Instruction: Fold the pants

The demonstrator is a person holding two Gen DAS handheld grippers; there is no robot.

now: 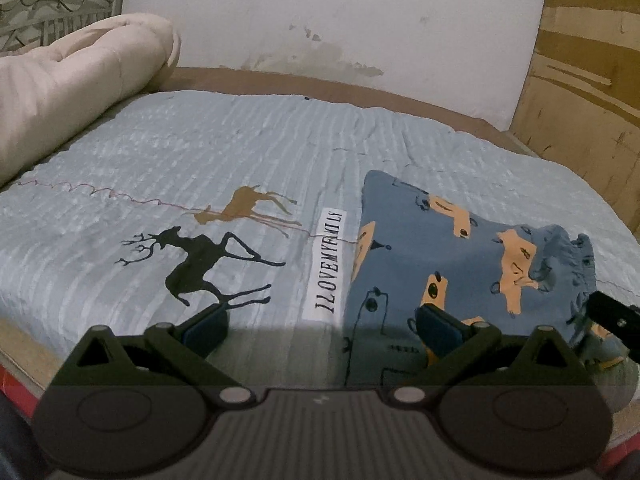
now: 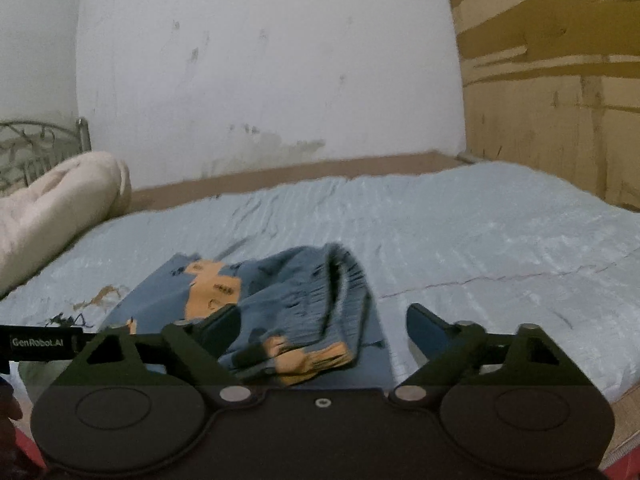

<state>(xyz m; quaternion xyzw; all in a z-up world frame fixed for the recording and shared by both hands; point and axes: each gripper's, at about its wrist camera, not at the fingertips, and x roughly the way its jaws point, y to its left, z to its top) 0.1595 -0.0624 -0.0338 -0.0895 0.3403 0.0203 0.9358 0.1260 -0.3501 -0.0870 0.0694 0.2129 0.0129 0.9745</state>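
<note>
The blue pants [image 1: 460,264] with orange patches lie folded in a pile on the light blue bedspread [image 1: 200,152], near its front right part. Their gathered waistband is bunched on top at the right. My left gripper [image 1: 320,328] is open and empty above the bed, with its right finger over the pants' near left edge. In the right wrist view the pants [image 2: 280,304] lie straight ahead. My right gripper [image 2: 324,328] is open and empty, its fingers on either side of the waistband end.
A rolled cream duvet [image 1: 72,88] lies at the bed's far left by a metal headboard [image 1: 52,4]. A white wall [image 2: 260,60] runs behind the bed and cardboard panels [image 2: 560,80] stand at the right. The bedspread bears deer prints [image 1: 204,264] and a text strip [image 1: 330,264].
</note>
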